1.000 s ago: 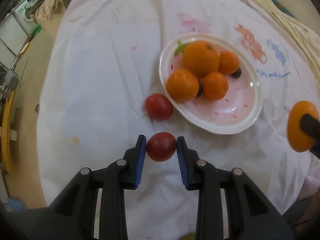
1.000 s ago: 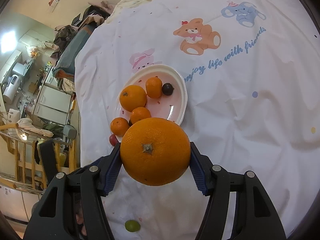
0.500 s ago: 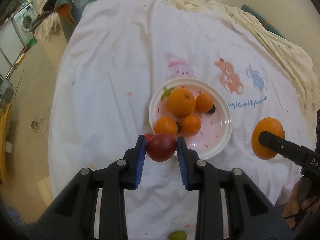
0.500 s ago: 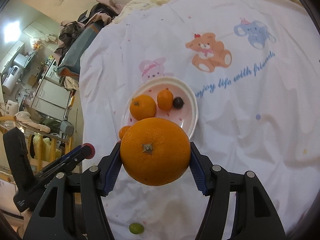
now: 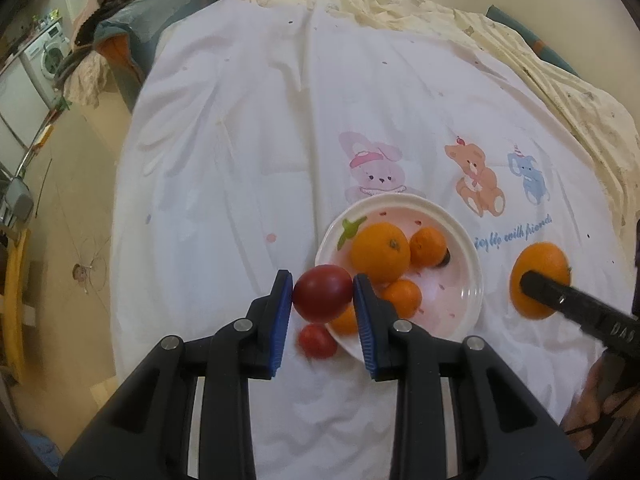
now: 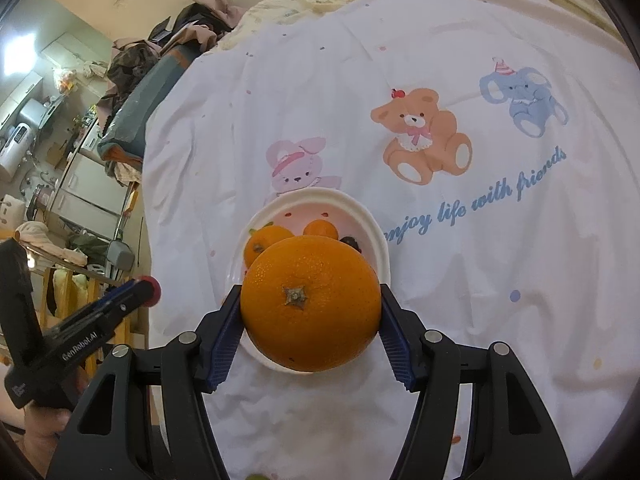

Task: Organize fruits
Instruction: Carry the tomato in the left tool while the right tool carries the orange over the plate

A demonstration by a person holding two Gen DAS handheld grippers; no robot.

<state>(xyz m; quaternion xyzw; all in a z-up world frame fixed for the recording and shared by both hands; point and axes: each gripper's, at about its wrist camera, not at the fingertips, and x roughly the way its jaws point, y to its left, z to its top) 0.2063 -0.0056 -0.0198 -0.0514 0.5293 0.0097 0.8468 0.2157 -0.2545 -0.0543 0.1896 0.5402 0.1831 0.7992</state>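
Observation:
My left gripper (image 5: 322, 294) is shut on a red tomato (image 5: 322, 293), held above the near-left rim of the white plate (image 5: 470, 300). The plate holds several oranges (image 5: 380, 251) and a dark fruit (image 5: 444, 258). A second tomato (image 5: 317, 341) lies on the cloth by the plate. My right gripper (image 6: 310, 304) is shut on a big orange (image 6: 310, 304), held above the plate (image 6: 376, 226); it also shows in the left wrist view (image 5: 540, 280). The left gripper with its tomato (image 6: 149, 291) shows at the left of the right wrist view.
The plate sits on a white cloth with cartoon animals (image 6: 420, 136) and blue writing (image 6: 472, 204). A cream blanket (image 5: 440, 12) lies at the far side. The table's left edge drops to the floor (image 5: 60, 240). Furniture and clutter (image 6: 60, 140) stand at the left.
Both grippers have risen with their fruit, so the plate looks smaller and farther. The left gripper has lifted its tomato off the cloth and shifted toward the plate.

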